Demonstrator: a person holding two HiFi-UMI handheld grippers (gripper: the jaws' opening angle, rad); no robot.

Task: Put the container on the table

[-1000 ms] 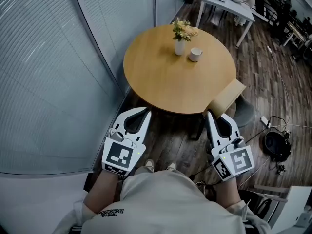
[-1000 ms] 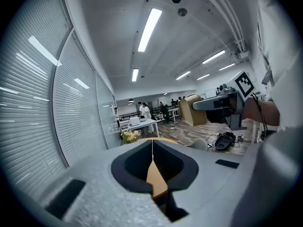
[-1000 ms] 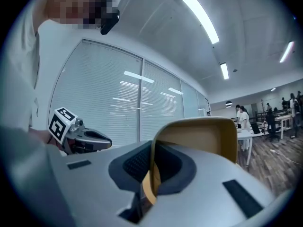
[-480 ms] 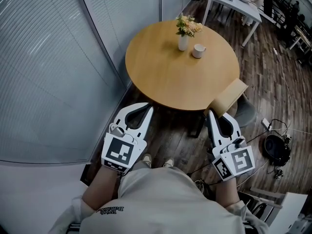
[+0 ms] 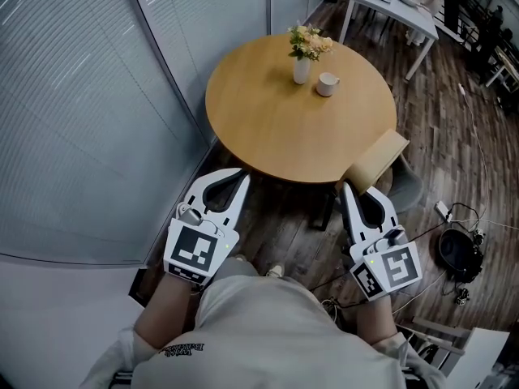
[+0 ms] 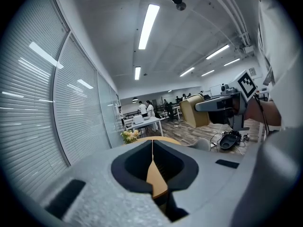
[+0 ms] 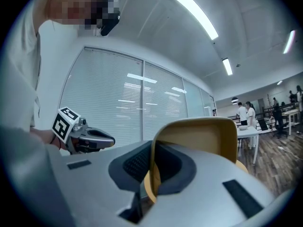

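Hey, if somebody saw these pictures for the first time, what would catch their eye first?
The round wooden table fills the middle of the head view, with a vase of flowers and a white cup at its far side. Just off its near edge, the right gripper is clamped on a tan container. The left gripper is beside it, jaws together and empty.

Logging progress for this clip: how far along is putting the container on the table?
Done: the right gripper is shut on the container's wall and holds it in the air. In hand: carrying it, now near the table's near edge. Left: setting it down on the top and letting go. The left gripper is shut and empty.
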